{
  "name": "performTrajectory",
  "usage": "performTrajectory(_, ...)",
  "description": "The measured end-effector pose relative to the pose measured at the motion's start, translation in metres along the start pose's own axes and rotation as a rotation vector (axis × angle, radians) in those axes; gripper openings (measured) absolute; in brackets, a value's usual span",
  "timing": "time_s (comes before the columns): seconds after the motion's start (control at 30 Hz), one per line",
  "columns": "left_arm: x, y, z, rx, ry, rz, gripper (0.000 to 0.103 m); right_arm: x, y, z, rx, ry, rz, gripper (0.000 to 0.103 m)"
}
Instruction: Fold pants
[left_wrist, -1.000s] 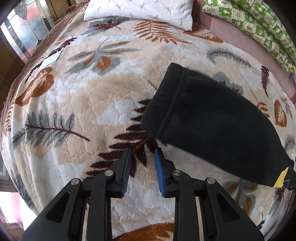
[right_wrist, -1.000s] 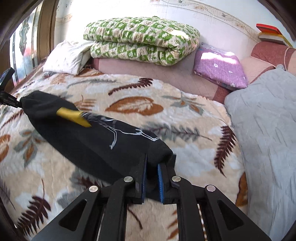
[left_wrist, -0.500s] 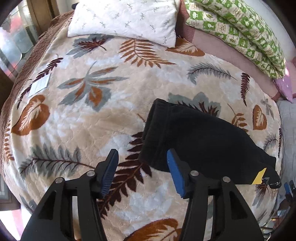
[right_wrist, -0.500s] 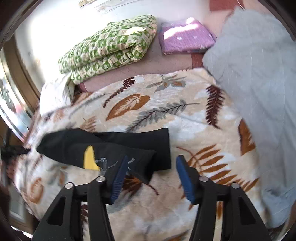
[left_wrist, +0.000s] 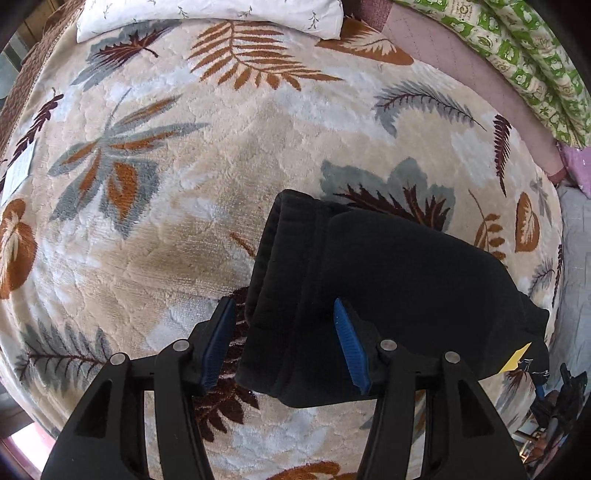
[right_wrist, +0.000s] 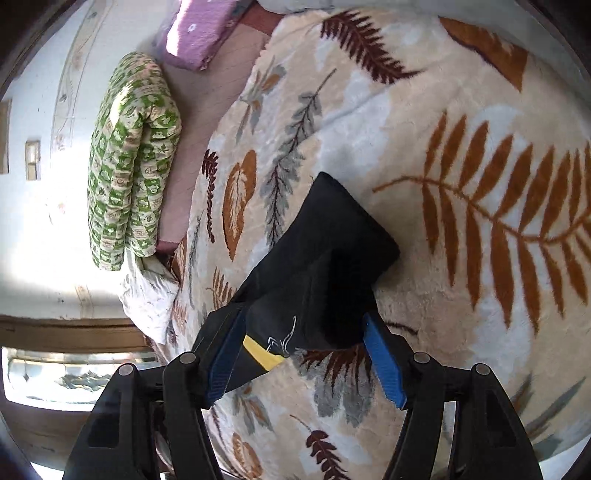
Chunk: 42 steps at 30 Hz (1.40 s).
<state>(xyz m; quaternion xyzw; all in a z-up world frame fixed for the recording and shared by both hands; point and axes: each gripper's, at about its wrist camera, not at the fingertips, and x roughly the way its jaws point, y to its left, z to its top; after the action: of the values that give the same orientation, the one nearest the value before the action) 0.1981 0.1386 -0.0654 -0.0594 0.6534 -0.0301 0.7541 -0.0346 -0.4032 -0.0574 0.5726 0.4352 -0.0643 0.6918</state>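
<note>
Your folded black pants lie on the leaf-patterned blanket over the bed. Your left hand-held gripper and right hand-held gripper both stand spread above them, pinching nothing.

Readable text: none in either view.
Pants print: yellow patch with thin white line drawing beside it, no legible letters.
</note>
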Motion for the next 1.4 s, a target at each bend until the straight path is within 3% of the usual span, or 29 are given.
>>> performTrajectory(0.17,0.005,-0.003,-0.001,0.02,0.016,-0.017,0.054,0.01,-0.013,-0.01,0.157,0.007,0.086,0.074)
performTrajectory(0.33,0.007,0.0,0.003,0.03,0.023,-0.042,0.054,-0.006,-0.013,-0.032,0.164,-0.019,0.082,0.075)
performTrajectory(0.53,0.006,0.003,0.002,0.04,0.01,-0.055,0.054,0.007,-0.005,-0.046,0.169,0.031,0.1,0.075)
performTrajectory(0.7,0.008,-0.005,0.003,0.049,0.001,-0.057,0.054,0.022,-0.015,-0.026,0.244,-0.072,0.111,0.074)
performTrajectory(0.8,0.006,-0.009,0.003,0.048,-0.034,-0.059,0.053,0.033,-0.013,-0.017,0.187,-0.107,0.062,0.055)
performTrajectory(0.87,0.005,-0.006,0.001,0.021,-0.055,-0.067,0.036,0.04,-0.017,-0.015,0.178,-0.113,0.082,0.011)
performTrajectory(0.9,0.004,-0.004,0.001,0.01,-0.058,-0.069,0.032,0.042,-0.017,-0.014,0.161,-0.11,0.086,0.006)
performTrajectory(0.97,0.003,0.001,0.0,-0.017,-0.055,-0.09,0.025,0.041,-0.014,-0.013,0.118,-0.125,0.094,0.005)
performTrajectory(1.1,-0.007,0.011,0.003,-0.11,-0.069,-0.181,0.024,0.034,0.013,-0.003,0.002,-0.163,0.088,0.004)
performTrajectory(1.17,-0.015,0.012,0.004,-0.13,-0.087,-0.206,0.024,0.03,0.032,0.004,-0.035,-0.174,0.135,0.004)
performTrajectory(1.3,-0.016,0.006,0.002,-0.108,-0.102,-0.165,0.024,0.004,0.095,0.012,-0.211,-0.255,0.268,0.004)
performTrajectory(1.4,-0.012,0.005,-0.001,-0.078,-0.098,-0.117,0.024,0.0,0.1,0.018,-0.264,-0.291,0.254,0.004)
